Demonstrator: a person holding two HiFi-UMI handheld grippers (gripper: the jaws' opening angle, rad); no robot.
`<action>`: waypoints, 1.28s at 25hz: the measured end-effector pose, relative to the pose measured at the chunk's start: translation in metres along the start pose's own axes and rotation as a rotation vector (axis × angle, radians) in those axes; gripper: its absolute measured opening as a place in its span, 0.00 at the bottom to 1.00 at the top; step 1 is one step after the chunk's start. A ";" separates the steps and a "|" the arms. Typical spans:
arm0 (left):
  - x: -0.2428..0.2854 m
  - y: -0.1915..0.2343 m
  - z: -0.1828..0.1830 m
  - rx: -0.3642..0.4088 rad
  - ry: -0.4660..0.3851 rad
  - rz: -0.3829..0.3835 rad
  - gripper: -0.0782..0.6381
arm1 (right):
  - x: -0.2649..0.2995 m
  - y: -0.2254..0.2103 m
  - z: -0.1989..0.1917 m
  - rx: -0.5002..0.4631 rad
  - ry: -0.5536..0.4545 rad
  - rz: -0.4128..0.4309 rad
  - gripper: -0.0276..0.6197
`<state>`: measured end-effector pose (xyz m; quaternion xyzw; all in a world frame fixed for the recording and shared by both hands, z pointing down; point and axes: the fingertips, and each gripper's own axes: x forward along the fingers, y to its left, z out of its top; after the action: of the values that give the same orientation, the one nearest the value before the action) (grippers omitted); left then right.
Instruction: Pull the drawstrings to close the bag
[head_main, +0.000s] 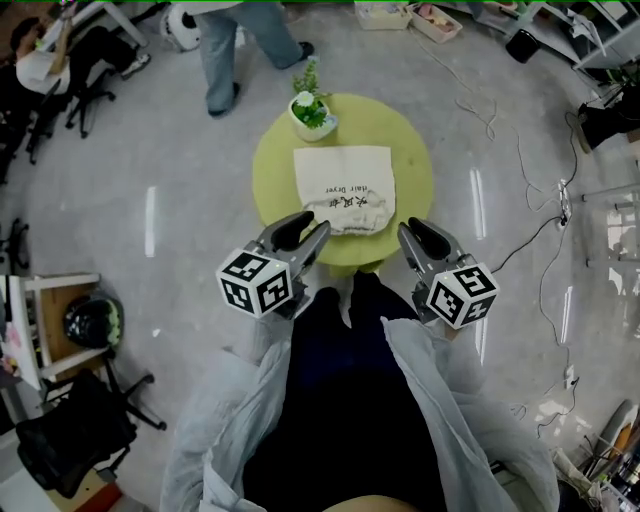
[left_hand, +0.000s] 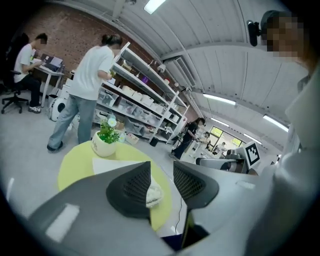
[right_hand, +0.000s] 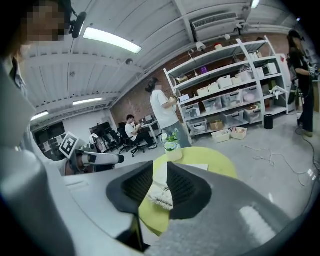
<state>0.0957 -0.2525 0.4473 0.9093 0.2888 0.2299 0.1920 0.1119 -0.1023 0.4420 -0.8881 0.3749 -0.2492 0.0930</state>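
Raised just off the near rim of the round table (head_main: 395, 130): left gripper (head_main: 312, 224), jaws a narrow slot apart, pinching nothing. Likewise the right gripper (head_main: 412, 232), its slot narrower yet, pads pressing on nothing visible; too fine to tell whether a cord runs through either slot. Open air between the two, over that near rim.

Seen through both slots, the puckered near end of the cream bag (head_main: 345, 185). Lying flat on the middle of the table, gathered mouth toward the near rim, printed side up. Bare yellow-green top to either side of it. At the table's far rim, just beside the bag's far corner, a potted plant (head_main: 312, 112), upright.

Around the table, open grey floor (head_main: 190, 170) on both sides. Beyond its far rim, a standing person (head_main: 225, 50). Off its right side, loose cables (head_main: 548, 235) on the floor. Well off its far left, a seated person (head_main: 35, 60). Past the table, along the brick wall, long shelving (right_hand: 225, 95).
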 end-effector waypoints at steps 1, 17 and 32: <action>-0.004 -0.002 0.003 -0.004 -0.024 -0.007 0.32 | -0.003 0.002 0.001 -0.008 -0.013 -0.014 0.17; -0.028 0.000 -0.009 0.110 -0.043 0.020 0.13 | -0.038 0.008 -0.020 -0.127 -0.066 -0.179 0.05; -0.025 0.003 -0.021 0.212 0.030 0.062 0.13 | -0.034 0.005 -0.026 -0.130 -0.029 -0.189 0.05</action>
<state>0.0671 -0.2653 0.4584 0.9295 0.2861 0.2173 0.0834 0.0754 -0.0813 0.4501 -0.9271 0.3035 -0.2190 0.0169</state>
